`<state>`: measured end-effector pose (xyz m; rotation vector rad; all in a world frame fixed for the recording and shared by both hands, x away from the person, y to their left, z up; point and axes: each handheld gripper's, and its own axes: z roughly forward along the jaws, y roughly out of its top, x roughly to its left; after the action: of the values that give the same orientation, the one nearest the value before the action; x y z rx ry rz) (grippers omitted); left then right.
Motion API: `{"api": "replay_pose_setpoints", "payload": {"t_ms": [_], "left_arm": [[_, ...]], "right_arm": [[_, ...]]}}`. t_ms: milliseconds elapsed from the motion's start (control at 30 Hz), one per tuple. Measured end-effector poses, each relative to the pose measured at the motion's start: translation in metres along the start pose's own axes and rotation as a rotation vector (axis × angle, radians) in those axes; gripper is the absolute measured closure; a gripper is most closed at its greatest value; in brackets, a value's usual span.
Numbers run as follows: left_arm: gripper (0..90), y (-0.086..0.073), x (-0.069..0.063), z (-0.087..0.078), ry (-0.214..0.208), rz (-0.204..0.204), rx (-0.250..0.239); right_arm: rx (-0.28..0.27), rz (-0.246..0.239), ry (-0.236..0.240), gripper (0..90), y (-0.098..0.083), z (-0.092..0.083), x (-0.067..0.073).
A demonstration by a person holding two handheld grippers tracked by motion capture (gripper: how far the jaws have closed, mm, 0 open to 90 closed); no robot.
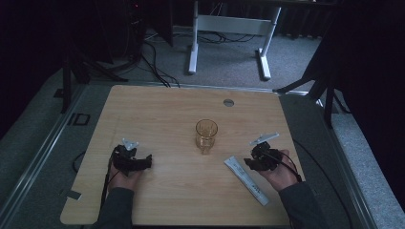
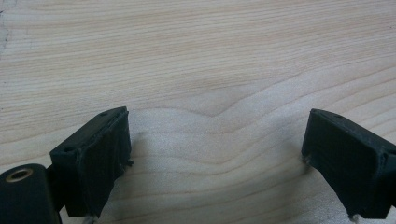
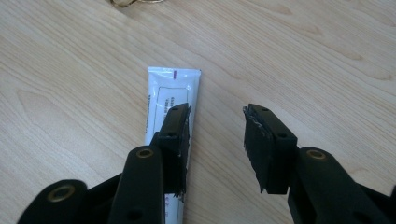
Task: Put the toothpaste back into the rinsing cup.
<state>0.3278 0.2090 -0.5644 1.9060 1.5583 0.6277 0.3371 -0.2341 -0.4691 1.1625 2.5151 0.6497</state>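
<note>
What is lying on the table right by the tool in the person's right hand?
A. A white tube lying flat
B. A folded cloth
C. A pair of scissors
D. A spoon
A. In the right gripper view a white tube lies flat on the wooden table, with one jaw of the right tool over it and the jaws apart.

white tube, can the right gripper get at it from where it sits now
Probably yes. The right gripper hangs right over the white tube, jaws open with only bare table in the gap; the tube lies under its left jaw. Nothing blocks it; a small sideways shift would straddle the tube.
</note>
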Motion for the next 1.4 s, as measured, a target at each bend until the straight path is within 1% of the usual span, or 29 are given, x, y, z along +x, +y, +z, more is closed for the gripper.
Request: {"api": "replay_pose_setpoints", "payload": {"t_ms": [233, 333, 567, 633, 700, 800, 1400], "left_arm": [[8.3, 0.0, 0.0, 0.0, 0.0, 0.0, 0.0], [8.3, 0.0, 0.0, 0.0, 0.0, 0.0, 0.001], [8.4, 0.0, 0.0, 0.0, 0.0, 0.0, 0.0], [8.4, 0.0, 0.0, 0.0, 0.0, 0.0, 0.0], [8.3, 0.0, 0.0, 0.0, 0.0, 0.0, 0.0], [8.3, 0.0, 0.0, 0.0, 0.0, 0.001, 0.001], [8.3, 0.0, 0.0, 0.0, 0.0, 0.0, 0.0]], "right_arm": [[0.03, -0.008, 0.002, 60.6, 0.0038, 0.0, 0.0011], [0.053, -0.011, 0.007, 60.7, 0.0046, 0.0008, 0.0018], [0.095, -0.014, 0.029, 60.6, 0.006, 0.0013, 0.0013], [0.1, -0.013, 0.03, 60.6, 0.0061, 0.0015, 0.0013], [0.123, -0.002, 0.04, 60.1, 0.0068, 0.0028, 0.0017], [0.132, -0.004, 0.045, 60.0, 0.0072, 0.0031, 0.0019], [0.204, -0.019, 0.048, 59.3, 0.0094, 0.0058, 0.0055]]}}
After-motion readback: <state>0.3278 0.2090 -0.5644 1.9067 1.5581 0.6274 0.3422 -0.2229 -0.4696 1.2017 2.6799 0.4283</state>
